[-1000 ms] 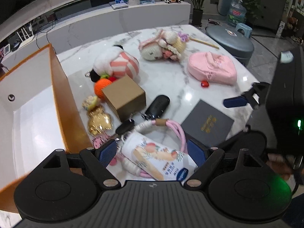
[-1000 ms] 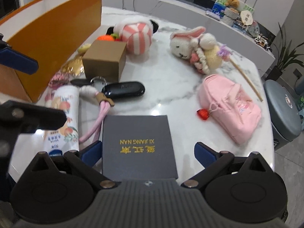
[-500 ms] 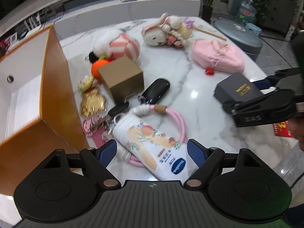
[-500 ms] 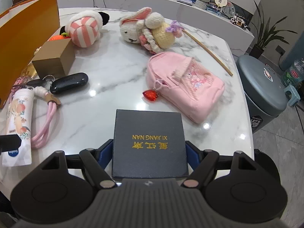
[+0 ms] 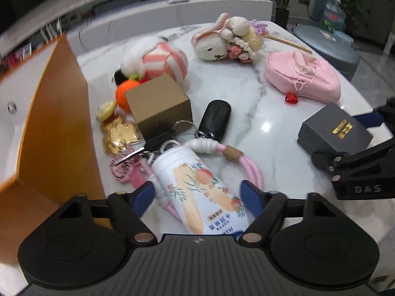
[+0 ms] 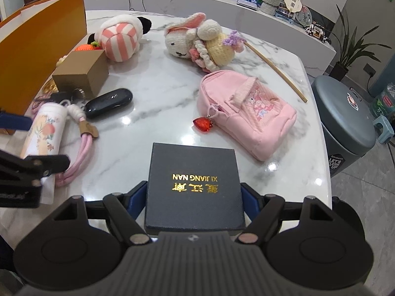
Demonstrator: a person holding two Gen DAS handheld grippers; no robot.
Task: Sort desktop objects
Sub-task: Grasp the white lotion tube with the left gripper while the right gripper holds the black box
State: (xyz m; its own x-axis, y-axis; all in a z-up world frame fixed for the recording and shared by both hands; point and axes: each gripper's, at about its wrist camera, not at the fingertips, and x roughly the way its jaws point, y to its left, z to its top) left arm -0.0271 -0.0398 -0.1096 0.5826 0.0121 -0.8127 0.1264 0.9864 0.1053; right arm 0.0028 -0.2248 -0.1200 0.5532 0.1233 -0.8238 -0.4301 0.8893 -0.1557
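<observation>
the orange box (image 5: 56, 113) is the biggest thing here, standing open at the left edge of the marble table (image 5: 246, 93), and looks like the bin for sorting. it is stiff board and needs no handling.

next the soft toys: a pink backpack (image 6: 249, 113) lies to the right, near the dark box, with a red charm on its zip; limp and light, best taken across its body. a knitted rabbit (image 6: 195, 42) and a striped plush (image 6: 121, 39) lie at the far side, squashy, unlikely to slip.

the dark box (image 6: 195, 185) sits at the near table edge, square, matte, gold lettering on its lid. the right gripper (image 6: 193, 199) has just been closing and its blue pads now sit flat against both side walls, so it grips the box. stiff card, probably light; the sides are the right hold, though the lid may lift off.

the tube (image 5: 205, 194), white with a peach print, lies at the near edge between the pads of the left gripper (image 5: 197, 194), which has just been closing; the pads seem to meet its flanks, so i judge it gripped. smooth, rounded and squeezable, so it may slip; mid-body is best.

the brown box (image 5: 160, 106), black case (image 5: 214, 120) and keyring clutter lie just behind it.
</observation>
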